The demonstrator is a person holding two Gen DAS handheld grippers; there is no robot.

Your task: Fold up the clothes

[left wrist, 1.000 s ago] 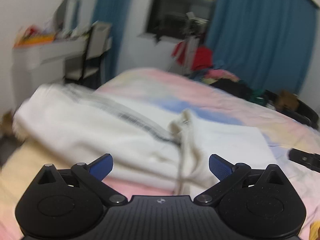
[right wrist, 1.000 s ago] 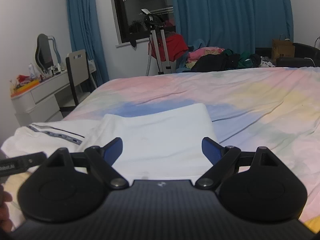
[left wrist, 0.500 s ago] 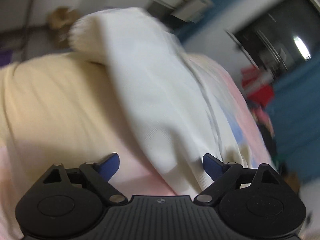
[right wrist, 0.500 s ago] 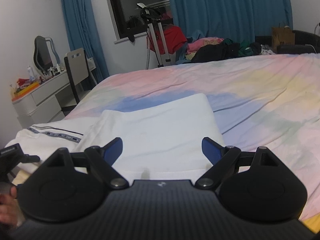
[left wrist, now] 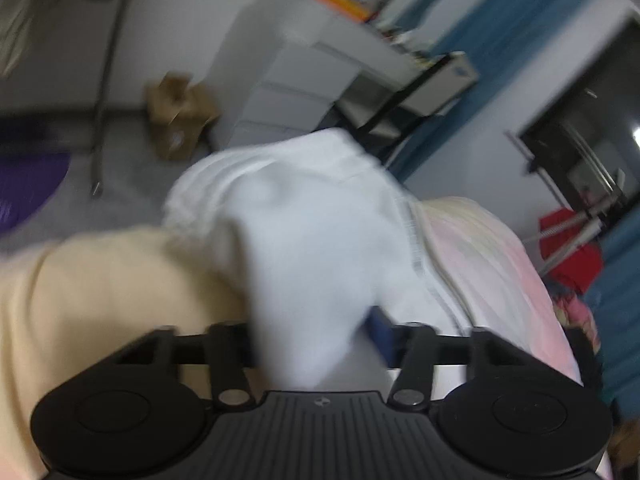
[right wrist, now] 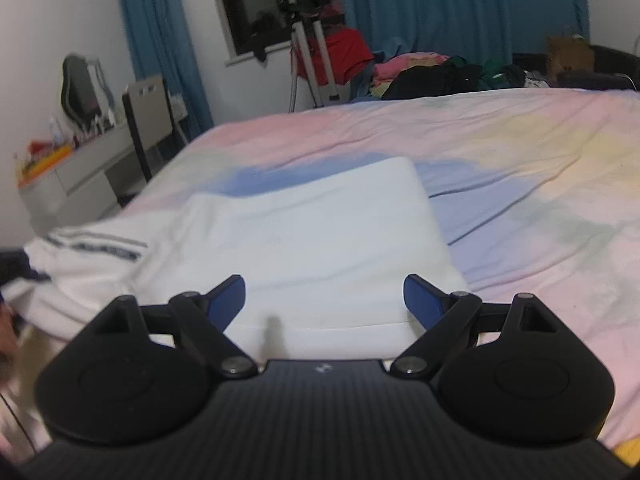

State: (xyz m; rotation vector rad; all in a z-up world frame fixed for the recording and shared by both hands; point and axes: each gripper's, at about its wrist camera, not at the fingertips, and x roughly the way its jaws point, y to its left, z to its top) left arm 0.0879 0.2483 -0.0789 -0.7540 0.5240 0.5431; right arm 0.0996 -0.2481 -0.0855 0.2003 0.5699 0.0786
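A white garment (left wrist: 304,232) with a grey striped band lies on the pastel bed sheet (left wrist: 100,288), its end hanging over the bed's corner. My left gripper (left wrist: 312,336) has its jaws closing, and a bunched fold of this garment fills the gap between them; one blue pad (left wrist: 378,332) shows against the cloth and the other is hidden. In the right wrist view the same white garment (right wrist: 312,232) lies partly folded flat, its striped part (right wrist: 92,256) to the left. My right gripper (right wrist: 324,300) hovers open over its near edge with nothing between the fingers.
A white desk with drawers (left wrist: 288,80), a chair (left wrist: 420,92) and a cardboard box (left wrist: 176,116) stand beyond the bed's corner. A tripod (right wrist: 312,48) and a heap of clothes (right wrist: 432,72) are at the far side. The bed sheet (right wrist: 500,184) stretches to the right.
My left gripper swung to the garment's end at the bed corner, rolled, and closed its jaws around a fold of the white cloth. The right gripper sank slightly and stayed open.
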